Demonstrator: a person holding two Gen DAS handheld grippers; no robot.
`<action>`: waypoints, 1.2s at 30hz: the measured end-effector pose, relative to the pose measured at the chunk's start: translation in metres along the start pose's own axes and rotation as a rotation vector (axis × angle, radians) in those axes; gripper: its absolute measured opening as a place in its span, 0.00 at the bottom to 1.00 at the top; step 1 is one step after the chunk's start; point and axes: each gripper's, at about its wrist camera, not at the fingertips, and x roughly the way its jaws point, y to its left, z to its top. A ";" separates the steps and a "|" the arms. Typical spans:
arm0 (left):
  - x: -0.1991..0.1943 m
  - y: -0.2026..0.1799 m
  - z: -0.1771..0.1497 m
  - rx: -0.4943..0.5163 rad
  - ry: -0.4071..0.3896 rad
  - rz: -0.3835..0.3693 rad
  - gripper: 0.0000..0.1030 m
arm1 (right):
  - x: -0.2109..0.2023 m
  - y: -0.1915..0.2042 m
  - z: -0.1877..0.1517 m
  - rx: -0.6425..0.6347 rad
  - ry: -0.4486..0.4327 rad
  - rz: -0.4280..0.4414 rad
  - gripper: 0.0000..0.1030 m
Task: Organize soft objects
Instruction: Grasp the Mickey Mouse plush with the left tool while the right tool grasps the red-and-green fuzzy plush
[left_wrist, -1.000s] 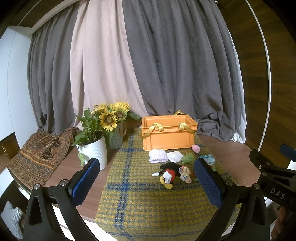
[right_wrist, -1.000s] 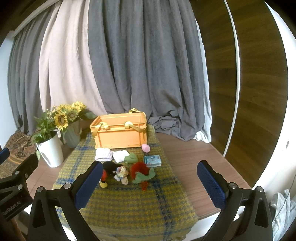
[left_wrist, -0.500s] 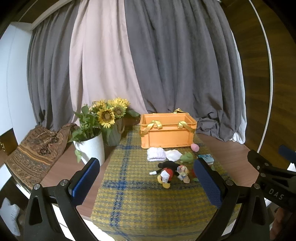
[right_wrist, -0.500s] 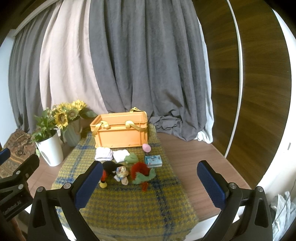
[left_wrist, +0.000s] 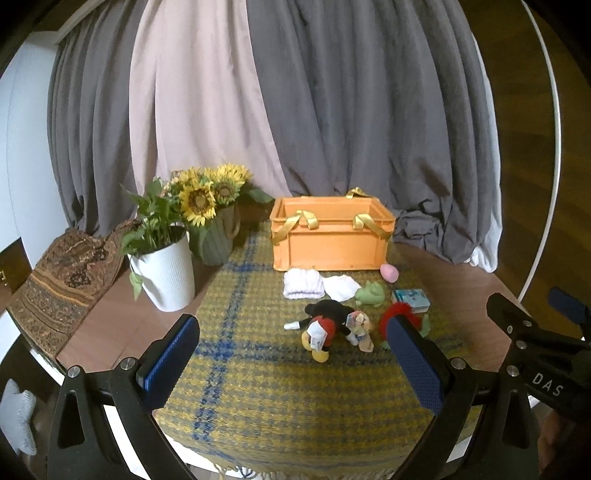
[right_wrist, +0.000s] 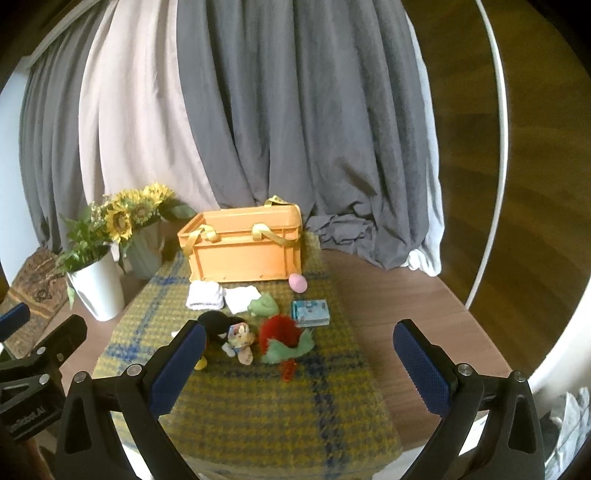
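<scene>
As we bring both tools in toward the near edge of the tabletop, the left gripper (left_wrist: 291, 356) and the right gripper (right_wrist: 299, 363) hang with their blue fingers (left_wrist: 168, 360) spread wide and nothing between them. Against the views of a second ago, the toys sit slightly larger and lower between the fingers, so we read this as a slow approach with no grasp yet begun; the sorting looks to be at its very start.

Just beyond the fingers, in the middle of the tabletop, the soft things lie in a loose cluster on the yellow-and-blue plaid cloth (left_wrist: 258, 387): a black-and-red mouse plush (left_wrist: 325, 325), a small pale plush (left_wrist: 360, 326) touching it, and a red-and-green fuzzy toy (right_wrist: 284, 339) beside them. Farther back lie a folded white towel (left_wrist: 303, 283), a white cloth (left_wrist: 341, 288), a green frog toy (left_wrist: 369, 293), a pink ball (left_wrist: 389, 272) and a small blue box (left_wrist: 412, 300).

The orange crate (left_wrist: 328, 240), seemingly empty from here, stands toward the far edge, its yellow straps draped over the rim. At the far left corner stand a white pot (left_wrist: 166, 277) and a vase of sunflowers (left_wrist: 207, 199). Grey and pale curtains (left_wrist: 295, 92) close off the room behind, with a wood-panelled wall (right_wrist: 517, 147) to the right.
</scene>
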 end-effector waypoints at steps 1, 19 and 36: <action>0.003 -0.002 -0.001 0.001 0.003 0.007 1.00 | 0.005 -0.002 -0.001 -0.001 0.004 0.010 1.00; 0.101 -0.010 -0.002 0.089 0.097 -0.036 0.87 | 0.102 0.001 -0.006 0.021 0.140 0.046 0.94; 0.199 -0.022 -0.041 0.096 0.295 -0.102 0.66 | 0.193 0.012 -0.034 -0.014 0.305 0.035 0.85</action>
